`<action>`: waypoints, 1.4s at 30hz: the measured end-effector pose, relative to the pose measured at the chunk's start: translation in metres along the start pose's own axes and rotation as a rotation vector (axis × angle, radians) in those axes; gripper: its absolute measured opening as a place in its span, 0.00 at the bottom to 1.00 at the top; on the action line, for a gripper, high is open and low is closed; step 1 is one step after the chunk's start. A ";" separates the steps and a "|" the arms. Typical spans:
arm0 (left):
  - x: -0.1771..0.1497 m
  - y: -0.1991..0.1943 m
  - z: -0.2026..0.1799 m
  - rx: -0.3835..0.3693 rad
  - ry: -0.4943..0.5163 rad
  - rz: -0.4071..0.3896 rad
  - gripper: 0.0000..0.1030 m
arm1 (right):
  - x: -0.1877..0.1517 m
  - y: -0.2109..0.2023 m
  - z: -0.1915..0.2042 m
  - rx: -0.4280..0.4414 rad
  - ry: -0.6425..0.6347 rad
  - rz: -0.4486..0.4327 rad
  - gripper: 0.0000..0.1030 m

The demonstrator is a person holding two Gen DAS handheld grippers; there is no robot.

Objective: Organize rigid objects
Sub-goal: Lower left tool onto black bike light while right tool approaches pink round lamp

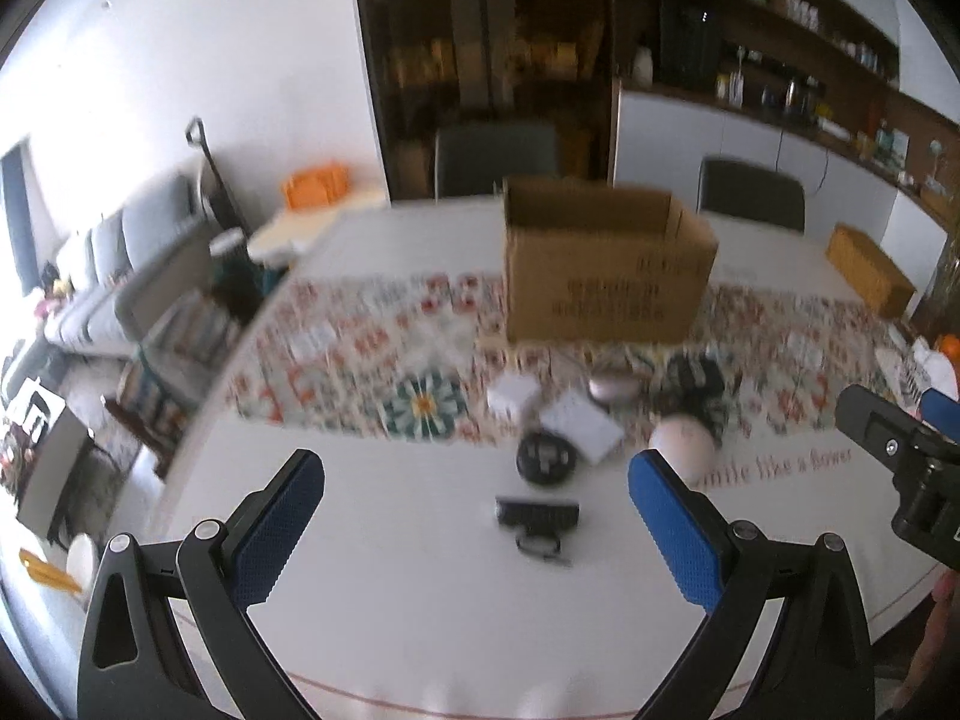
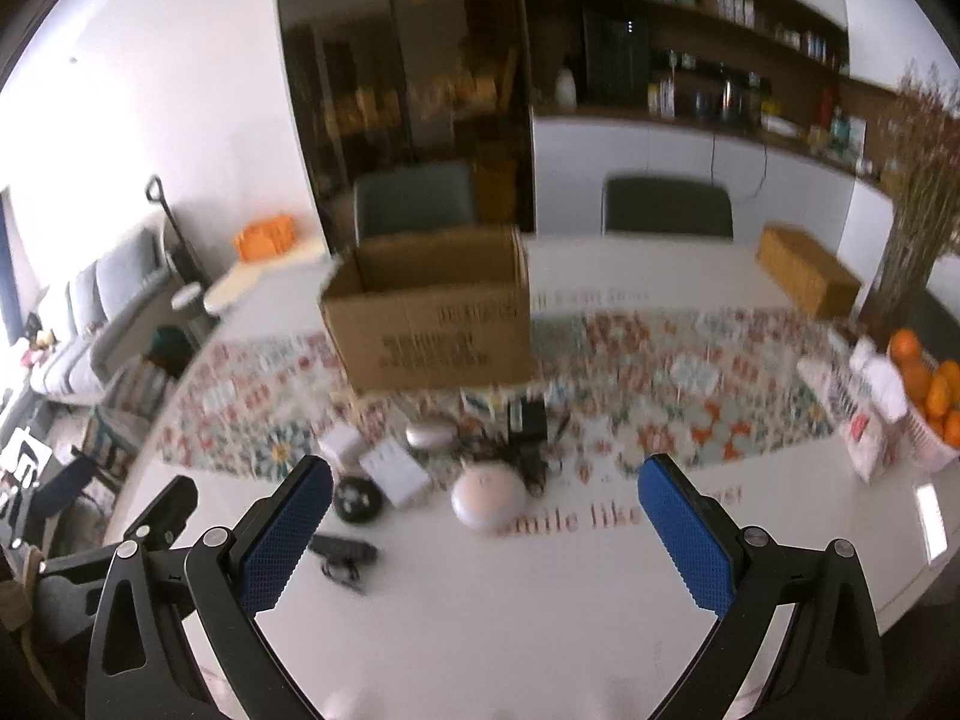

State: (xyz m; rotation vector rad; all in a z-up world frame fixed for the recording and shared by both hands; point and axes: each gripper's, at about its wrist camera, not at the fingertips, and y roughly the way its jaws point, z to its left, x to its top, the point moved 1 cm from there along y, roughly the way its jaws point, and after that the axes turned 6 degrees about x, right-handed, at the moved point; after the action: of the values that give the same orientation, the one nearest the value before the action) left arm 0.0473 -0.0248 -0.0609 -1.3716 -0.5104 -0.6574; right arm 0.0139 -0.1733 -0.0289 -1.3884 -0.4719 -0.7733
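Observation:
An open cardboard box (image 1: pixel 606 264) (image 2: pixel 429 315) stands on the floral runner at mid table. In front of it lies a cluster: a black bar-shaped device (image 1: pixel 537 512) (image 2: pixel 342 551), a round black disc (image 1: pixel 546 457) (image 2: pixel 358 498), a white flat box (image 1: pixel 582 426) (image 2: pixel 396 474), a small white cube (image 1: pixel 512 395) (image 2: pixel 341 443), a pinkish dome (image 1: pixel 684 443) (image 2: pixel 487 499), a grey oval case (image 1: pixel 613 387) (image 2: pixel 429 435) and black tangled gear (image 1: pixel 693 387) (image 2: pixel 528 426). My left gripper (image 1: pixel 477 531) hovers open above the bar device. My right gripper (image 2: pixel 483 540) is open, near the dome.
The white table (image 1: pixel 420 612) carries a wicker box (image 1: pixel 870 270) (image 2: pixel 807 279) at back right, oranges (image 2: pixel 927 384) and packets at the right edge, and dried branches (image 2: pixel 918 192). Two chairs (image 1: pixel 495 156) (image 2: pixel 666 207) stand behind. A sofa (image 1: pixel 108 276) is left.

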 end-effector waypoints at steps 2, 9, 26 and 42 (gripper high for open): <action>-0.007 0.012 -0.006 -0.010 0.006 0.049 1.00 | -0.005 0.014 -0.007 0.003 0.009 0.058 0.99; -0.027 0.055 -0.020 -0.043 0.010 0.217 1.00 | -0.022 0.068 -0.021 0.041 0.015 0.262 0.99; -0.034 0.131 -0.038 -0.110 0.076 0.315 1.00 | -0.033 0.154 -0.034 0.094 0.032 0.438 0.97; -0.046 0.192 -0.042 -0.184 0.068 0.487 0.86 | -0.042 0.227 -0.024 0.056 0.043 0.547 0.88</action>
State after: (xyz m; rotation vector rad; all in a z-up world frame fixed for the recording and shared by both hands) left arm 0.1453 -0.0468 -0.2360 -1.5674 -0.0506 -0.3537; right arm 0.1467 -0.1879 -0.2189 -1.3579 -0.0661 -0.3387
